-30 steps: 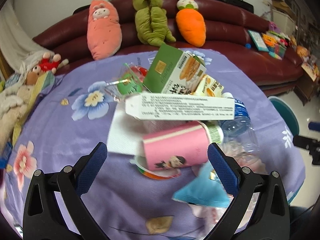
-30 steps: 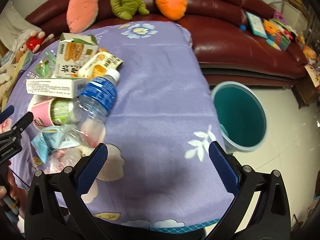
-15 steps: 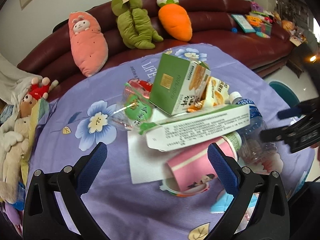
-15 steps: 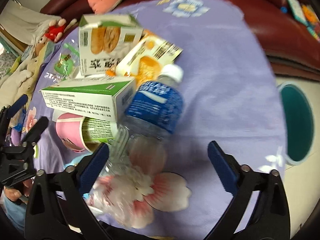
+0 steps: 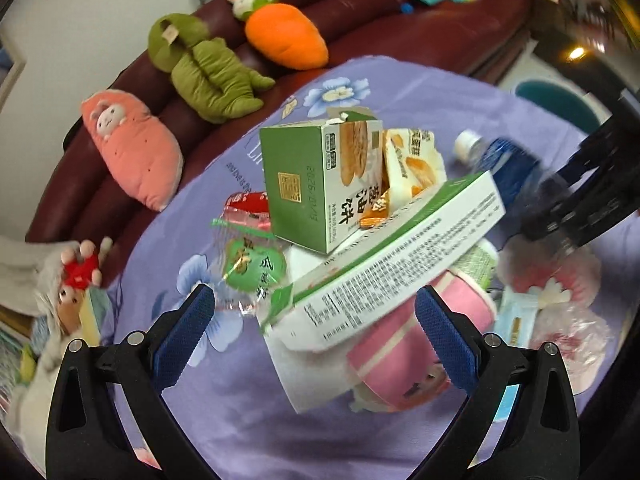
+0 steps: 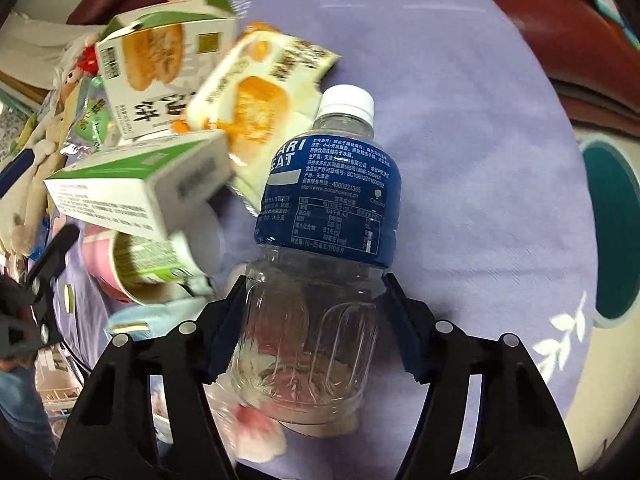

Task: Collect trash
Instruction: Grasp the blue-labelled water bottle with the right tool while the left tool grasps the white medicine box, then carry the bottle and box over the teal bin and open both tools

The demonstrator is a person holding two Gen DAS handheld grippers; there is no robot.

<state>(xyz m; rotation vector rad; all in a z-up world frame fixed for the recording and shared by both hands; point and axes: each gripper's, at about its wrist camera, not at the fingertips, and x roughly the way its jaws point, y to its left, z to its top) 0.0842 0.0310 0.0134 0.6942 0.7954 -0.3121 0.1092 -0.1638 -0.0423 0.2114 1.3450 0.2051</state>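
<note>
Closing around the clear bottle (image 6: 320, 240), my right gripper (image 6: 312, 312) has its blue pads against the bottle's ribbed lower body on either side, cap pointing away from me on the purple flowered tablecloth (image 6: 460, 160). My left gripper (image 5: 316, 320) hangs spread wide, gripping nothing, above the long white-and-green box (image 5: 400, 256) and pink cup (image 5: 404, 360). Only the right view shows the teal bin (image 6: 612, 232) fully; only the left shows the plush toys (image 5: 208, 68) on the sofa.

Dark red leather sofa (image 5: 360, 40) against a white wall (image 5: 80, 20).
</note>
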